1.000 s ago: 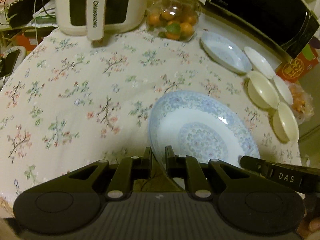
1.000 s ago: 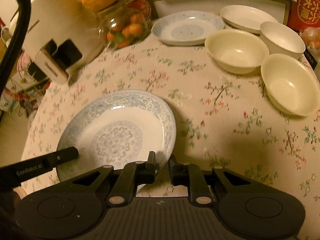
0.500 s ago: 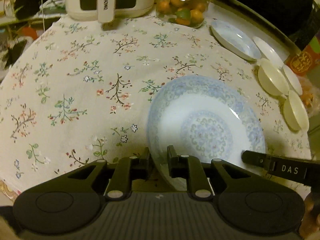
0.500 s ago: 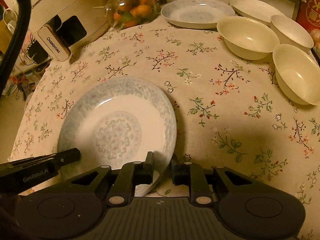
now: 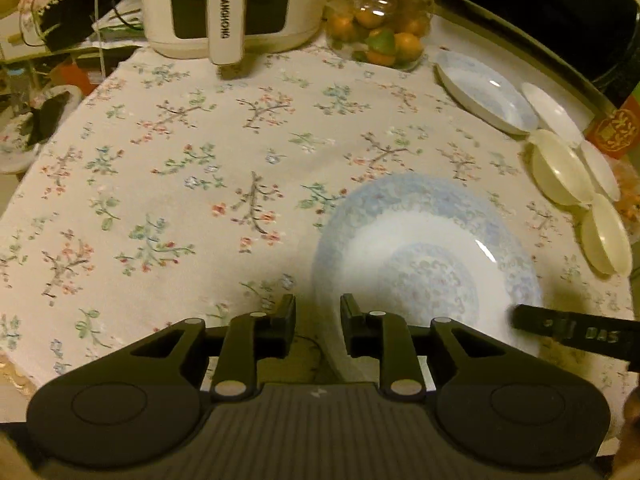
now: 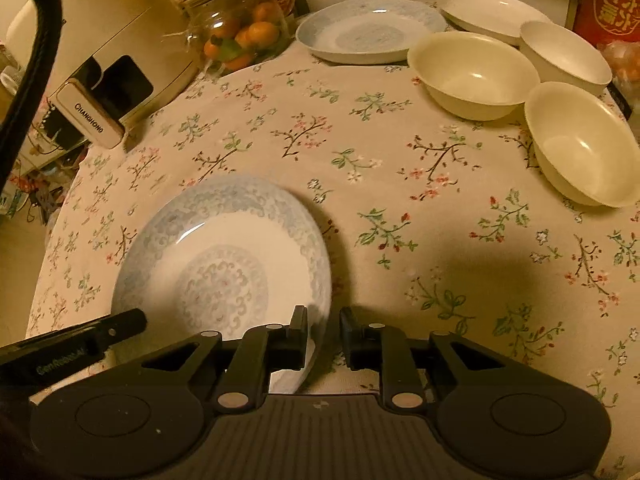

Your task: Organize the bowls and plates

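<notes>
Left wrist view: the left gripper (image 5: 317,322) hangs at the near-left rim of the large blue-patterned plate (image 5: 428,264), which lies flat on the floral tablecloth (image 5: 192,184); its jaws have just been opening, the plate's rim sits in the gap between them, and the pads now stand clear of it, so the plate is let go on this side; the dark finger of the other tool reaches over the plate's right edge. Beyond the large plate, toward the far right of the cloth, lie a smaller blue plate (image 5: 486,92), a plain white plate (image 5: 554,114) just behind it, and three cream bowls (image 5: 560,168) close together; a white appliance (image 5: 228,4) and a jar of small oranges (image 5: 380,28) stand far behind the large plate.

In the right wrist view the right gripper (image 6: 323,338) is at the near-right rim of the large blue-patterned plate (image 6: 224,264); its jaws have also just been opening, by less; the rim passes between them, close against the left pad, and whether that pad still presses it cannot be told; a narrow gap shows on the right. The three cream bowls (image 6: 474,74) sit well beyond the plate to its right, with the smaller blue plate (image 6: 370,34) and white plate (image 6: 492,10) behind them.
</notes>
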Available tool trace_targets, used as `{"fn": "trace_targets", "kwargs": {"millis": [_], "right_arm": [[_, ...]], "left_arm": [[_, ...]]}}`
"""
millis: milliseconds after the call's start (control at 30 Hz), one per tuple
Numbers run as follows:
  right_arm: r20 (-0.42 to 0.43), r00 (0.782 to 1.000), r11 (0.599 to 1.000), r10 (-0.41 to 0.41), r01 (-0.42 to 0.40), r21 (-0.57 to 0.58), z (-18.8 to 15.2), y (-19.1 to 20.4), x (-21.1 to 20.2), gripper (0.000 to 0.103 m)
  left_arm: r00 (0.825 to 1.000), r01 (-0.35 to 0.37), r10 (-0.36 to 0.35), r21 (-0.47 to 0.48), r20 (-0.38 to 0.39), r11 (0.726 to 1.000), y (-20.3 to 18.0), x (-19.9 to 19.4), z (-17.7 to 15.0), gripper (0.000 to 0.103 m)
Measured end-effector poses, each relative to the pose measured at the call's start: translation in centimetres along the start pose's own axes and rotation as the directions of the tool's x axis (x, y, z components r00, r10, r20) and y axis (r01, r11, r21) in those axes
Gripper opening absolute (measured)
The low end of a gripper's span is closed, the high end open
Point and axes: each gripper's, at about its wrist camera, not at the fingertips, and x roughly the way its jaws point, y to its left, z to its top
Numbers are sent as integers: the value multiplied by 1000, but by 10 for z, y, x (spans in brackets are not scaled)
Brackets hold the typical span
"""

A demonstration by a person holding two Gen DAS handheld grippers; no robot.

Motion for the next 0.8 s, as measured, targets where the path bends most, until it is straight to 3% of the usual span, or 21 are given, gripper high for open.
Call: {"fn": "trace_targets", "kwargs": {"millis": [133,400,667,800], "right_arm": [[30,999,1000,-14,14,2,4,-2,-6,27],[99,994,999,-41,43,-21,10,-2,-16,72],[152,986,998,-61,57,30,21,-13,-27,88],[190,979,997,-76,71,36,30,-20,-38,91]], "left_arm": [[999,-41,40,11,26,999,-1,-3,5,36],[996,-67,67,9,60,998,-3,-9,16,42],[994,-58,55,29,94,998,-16,-16,26,57],[994,-37,33,35,103,999,-24,-17,40,72]]}}
